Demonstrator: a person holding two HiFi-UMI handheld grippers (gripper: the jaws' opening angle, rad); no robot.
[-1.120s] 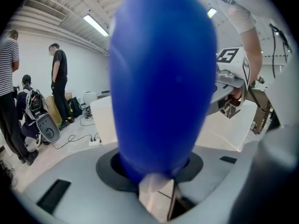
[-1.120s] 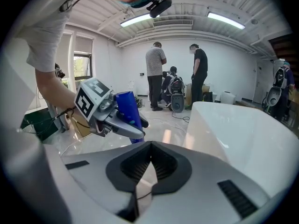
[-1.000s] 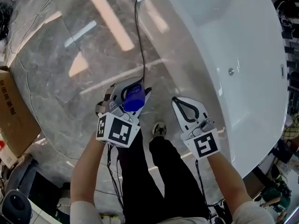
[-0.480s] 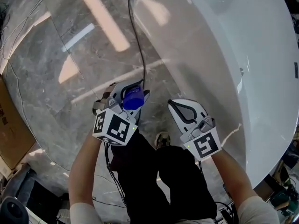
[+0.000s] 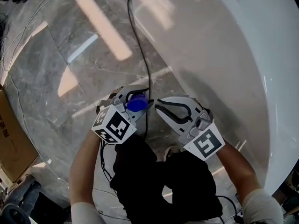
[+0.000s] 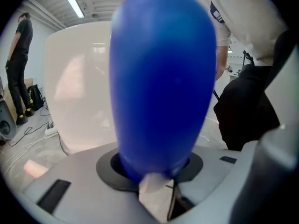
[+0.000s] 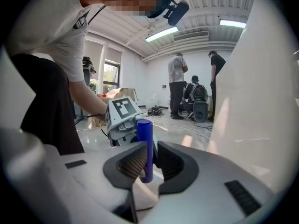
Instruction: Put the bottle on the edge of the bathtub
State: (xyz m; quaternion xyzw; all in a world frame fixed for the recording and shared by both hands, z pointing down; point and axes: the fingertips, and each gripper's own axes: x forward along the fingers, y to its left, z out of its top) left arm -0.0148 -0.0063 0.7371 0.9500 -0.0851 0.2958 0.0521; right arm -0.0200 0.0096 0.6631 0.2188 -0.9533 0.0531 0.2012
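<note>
A blue bottle [image 5: 136, 104] stands in my left gripper [image 5: 135, 98], whose jaws are shut on its lower part. In the left gripper view the bottle [image 6: 161, 83] fills the middle, with the white bathtub [image 6: 79, 78] behind it. My right gripper [image 5: 160, 108] is just right of the bottle, with its tips turned toward it. Its jaws have just been opening and stand a narrow gap apart. In the right gripper view the bottle [image 7: 144, 148] shows through that gap, beyond the pads [image 7: 132, 163], which do not press on it. The bathtub wall [image 5: 224, 55] rises at the right.
A black cable [image 5: 140, 45] runs over the glossy marble floor beside the tub. A cardboard box [image 5: 11, 139] sits at the left edge. My legs in black trousers [image 5: 154, 181] are under the grippers. Other people stand far off [image 7: 177, 85].
Both grippers have sunk lower beside the tub. The right gripper has swung left, so its tips now sit close to the bottle, and its jaws have parted slightly. The left still holds the bottle.
</note>
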